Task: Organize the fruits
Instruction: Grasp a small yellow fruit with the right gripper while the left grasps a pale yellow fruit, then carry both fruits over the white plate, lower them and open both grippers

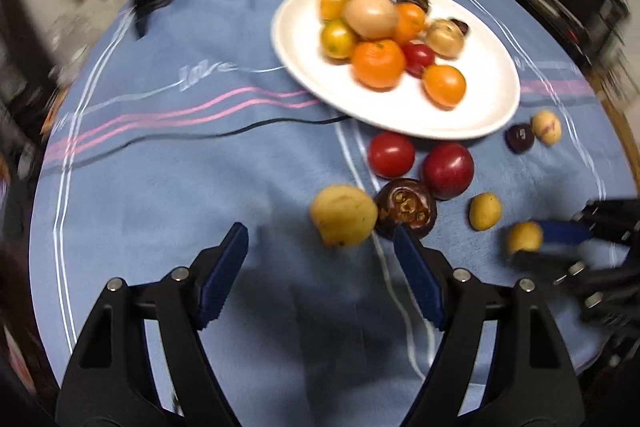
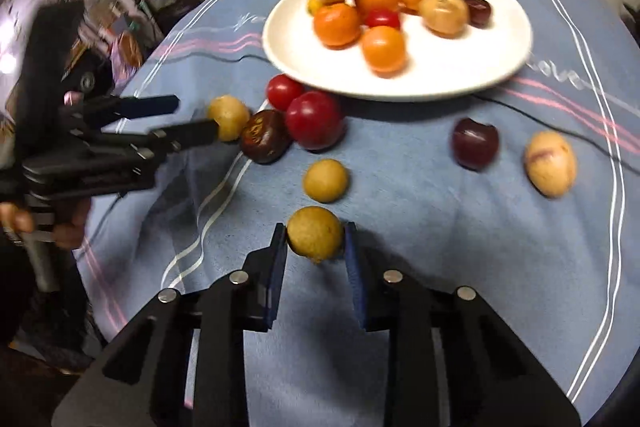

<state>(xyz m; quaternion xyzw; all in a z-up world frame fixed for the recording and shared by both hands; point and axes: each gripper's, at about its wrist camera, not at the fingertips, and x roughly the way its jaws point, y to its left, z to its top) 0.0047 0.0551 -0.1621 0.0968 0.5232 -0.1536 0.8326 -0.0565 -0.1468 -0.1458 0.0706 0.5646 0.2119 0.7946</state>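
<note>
Yellow-brown, a small round fruit (image 2: 315, 234) sits pinched in the right claw (image 2: 316, 239) at lower centre, on blue cloth (image 2: 440, 227) covering the bench. Open cloth lies to its right. Above it rests another yellow fruit (image 2: 325, 180), then red ones beside the white plate (image 2: 460, 75). The left claw (image 1: 320, 239) hangs spread and empty, a dark mangosteen (image 1: 406, 207) near its right finger.

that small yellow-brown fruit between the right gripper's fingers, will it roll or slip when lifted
The small yellow-brown fruit looks round, so it would probably roll on the blue cloth if released. The right gripper holds it only near the fingertips, so it might slip out. Its skin looks matte rather than glossy, which likely helps grip.
</note>
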